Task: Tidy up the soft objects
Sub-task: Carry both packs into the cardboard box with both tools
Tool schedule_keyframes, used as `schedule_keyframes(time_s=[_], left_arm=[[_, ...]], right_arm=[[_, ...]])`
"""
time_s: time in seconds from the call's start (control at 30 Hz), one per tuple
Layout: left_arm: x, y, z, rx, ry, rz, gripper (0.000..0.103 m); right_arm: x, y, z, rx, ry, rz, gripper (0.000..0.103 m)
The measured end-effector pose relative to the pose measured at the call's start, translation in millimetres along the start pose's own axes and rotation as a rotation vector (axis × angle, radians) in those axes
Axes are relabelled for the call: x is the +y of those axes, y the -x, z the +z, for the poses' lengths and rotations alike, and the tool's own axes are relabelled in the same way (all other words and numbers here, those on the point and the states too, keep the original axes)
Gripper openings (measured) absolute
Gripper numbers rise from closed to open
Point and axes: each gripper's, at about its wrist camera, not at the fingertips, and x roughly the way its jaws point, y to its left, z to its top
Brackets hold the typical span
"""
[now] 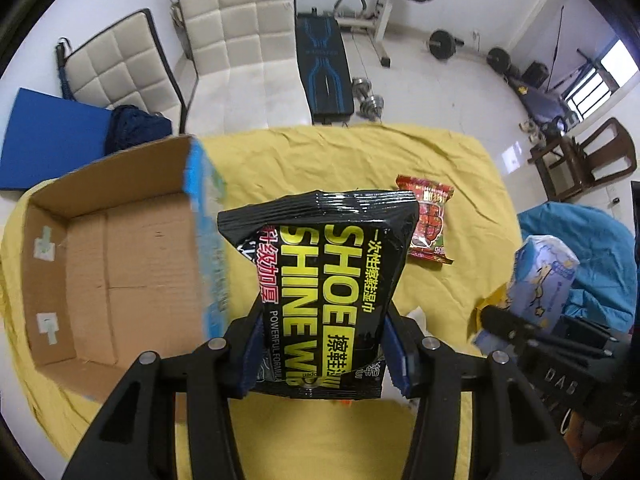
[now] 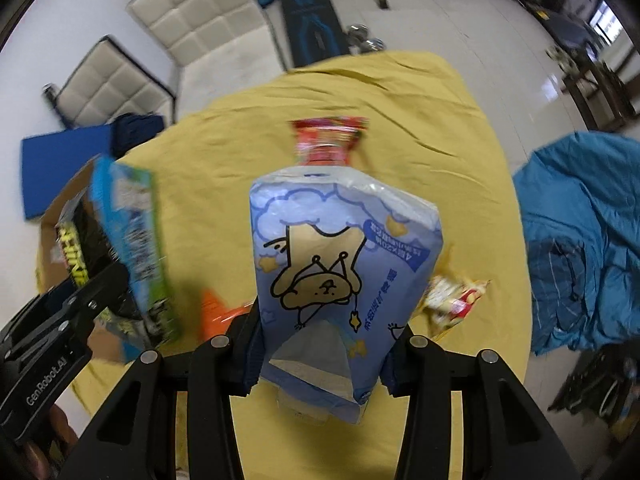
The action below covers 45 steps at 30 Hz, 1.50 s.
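Left wrist, wipes pack (image 1: 320, 280) clamped in left tool (image 1: 322, 354)

Black shoe-wipe pack (image 1: 320, 296): glossy, yellow "SHOE SHINE" lettering, held upright, lower end clamped between pads of left gripper (image 1: 322, 354), just right of cardboard box (image 1: 108, 256). Box: open-topped, brown interior, blue printed outer wall, resting on yellow-covered tabletop (image 1: 440, 152). Pale blue tissue pack (image 2: 340, 276): cartoon bear print, upside down, clamped at lower end by right gripper (image 2: 320, 356), raised above tabletop. Red snack packet (image 1: 430, 220): flat on tabletop, beyond both held packs. Yellow-red snack packet (image 2: 452, 300): flat, blurred, right of tissue pack.
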Motion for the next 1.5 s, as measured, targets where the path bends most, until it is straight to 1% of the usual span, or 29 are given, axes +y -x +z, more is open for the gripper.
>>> schedule_keyframes(time_s=[0.07,0.13,0.17,0.2,0.3,0.43,0.6,0.7,0.83,0.93,1.13,1.23,1.33,1.5], left_arm=[[11,10,6,-0.018,0.008,-0.006,0.048],[22,27,1,-0.036,0.012,-0.011,0.048],[23,27,4,-0.043,0.012,-0.012,0.048],[31,35,2,-0.054,0.012,-0.014,0.048],[54,42,10,-0.072,0.026,-0.016,0.048],[90,55,13,-0.089,0.047,-0.02,0.048],[140,51,21,-0.066,0.09,-0.027,0.048],[169,40,27,-0.032,0.109,-0.031,0.048],[204,18,34,0.028,0.126,-0.055,0.048],[229,-8,40,0.078,0.157,-0.076,0.048],[270,-55,49,0.148,0.209,-0.12,0.048],[284,-80,55,0.191,0.232,-0.162,0.048],[292,-102,59,0.229,0.233,-0.197,0.048],[297,-130,59,0.281,0.216,-0.225,0.049]], right_arm=[[18,10,-4,-0.016,0.02,0.016,0.048],[39,21,-10,-0.028,0.049,0.031,0.048],[49,25,-15,-0.036,0.06,0.039,0.048],[62,31,-19,-0.046,0.075,0.045,0.048],[96,41,-24,-0.06,0.102,0.054,0.048],[141,44,-25,-0.065,0.14,0.077,0.048],[199,32,-18,-0.062,0.186,0.098,0.048],[230,13,-10,-0.044,0.204,0.106,0.048],[262,-23,3,-0.001,0.222,0.115,0.048],[284,-52,13,0.031,0.234,0.109,0.048],[319,-99,31,0.075,0.247,0.097,0.048],[331,-126,40,0.098,0.264,0.075,0.048],[342,-150,45,0.114,0.287,0.026,0.048],[349,-182,53,0.142,0.29,-0.013,0.048]])
